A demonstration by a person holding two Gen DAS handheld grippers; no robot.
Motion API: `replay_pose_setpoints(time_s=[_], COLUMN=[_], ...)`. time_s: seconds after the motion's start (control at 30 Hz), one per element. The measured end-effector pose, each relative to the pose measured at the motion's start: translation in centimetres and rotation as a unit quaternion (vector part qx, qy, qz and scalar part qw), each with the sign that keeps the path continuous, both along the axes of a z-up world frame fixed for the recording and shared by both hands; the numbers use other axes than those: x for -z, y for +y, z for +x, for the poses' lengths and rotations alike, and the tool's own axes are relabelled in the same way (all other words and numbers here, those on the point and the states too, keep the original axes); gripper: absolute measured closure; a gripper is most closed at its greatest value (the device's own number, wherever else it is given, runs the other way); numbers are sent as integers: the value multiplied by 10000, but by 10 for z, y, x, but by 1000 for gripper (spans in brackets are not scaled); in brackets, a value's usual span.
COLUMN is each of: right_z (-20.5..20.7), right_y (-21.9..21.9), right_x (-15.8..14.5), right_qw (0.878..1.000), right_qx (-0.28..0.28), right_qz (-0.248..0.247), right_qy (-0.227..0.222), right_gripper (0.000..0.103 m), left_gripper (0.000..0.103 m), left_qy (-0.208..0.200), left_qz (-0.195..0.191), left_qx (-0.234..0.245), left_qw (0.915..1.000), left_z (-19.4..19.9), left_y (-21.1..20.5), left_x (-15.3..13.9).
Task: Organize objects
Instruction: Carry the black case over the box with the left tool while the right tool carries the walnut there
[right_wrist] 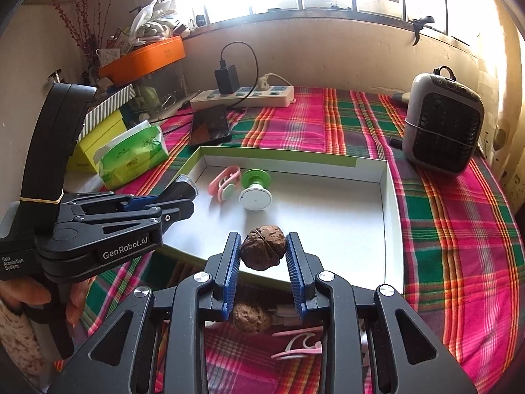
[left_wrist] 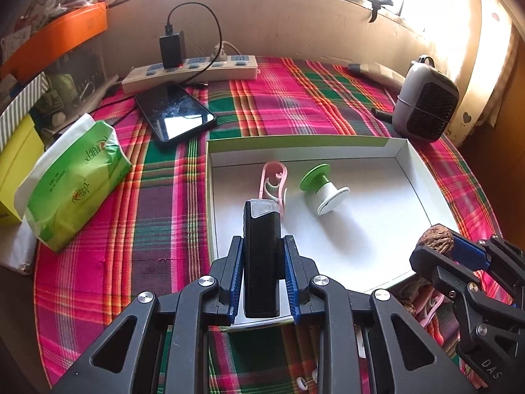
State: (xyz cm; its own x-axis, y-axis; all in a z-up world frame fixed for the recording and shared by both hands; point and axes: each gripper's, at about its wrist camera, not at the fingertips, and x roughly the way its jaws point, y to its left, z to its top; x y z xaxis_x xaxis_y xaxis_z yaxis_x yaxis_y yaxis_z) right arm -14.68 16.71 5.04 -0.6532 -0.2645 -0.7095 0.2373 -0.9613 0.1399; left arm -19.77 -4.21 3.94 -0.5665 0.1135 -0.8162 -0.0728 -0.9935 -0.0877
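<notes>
My left gripper is shut on a black lighter with a clear cap, held over the near left edge of the white box lid. My right gripper is shut on a walnut over the lid's near edge; the walnut also shows in the left wrist view. Inside the lid lie a pink clip and a green-and-white spool. A second walnut and another pink clip lie on the cloth below my right gripper.
A plaid cloth covers the table. A phone and a power strip lie at the back. A green tissue pack is at the left, a small grey heater at the right. Boxes stand at far left.
</notes>
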Motion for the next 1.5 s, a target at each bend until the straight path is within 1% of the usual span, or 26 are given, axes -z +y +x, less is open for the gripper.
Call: replay_pose_setpoints(time_s=[0.3,0.77,1.1,1.5], right_z=[-8,-29,-55,-86], right_y=[0,-5,-9,-13], right_x=[6,11,12,23], right_qw=[10000,9998,9994,9980], right_qx=[-6,12,77,177], right_qz=[-3,126,245,396], right_qy=[-92,-150,-243,-464], right_gripper=[74,74,74,73], left_gripper=[82,82,81,81], left_qy=[-102,-89,-92,-88], left_qz=[-42,-77,-97,-106], left_qx=[23,38,84,85], left_qw=[9999,9999,9999,9999], left_z=[-7,-12,-16,-17], left_y=[2,2,5,4], left_x=[9,11,13,14])
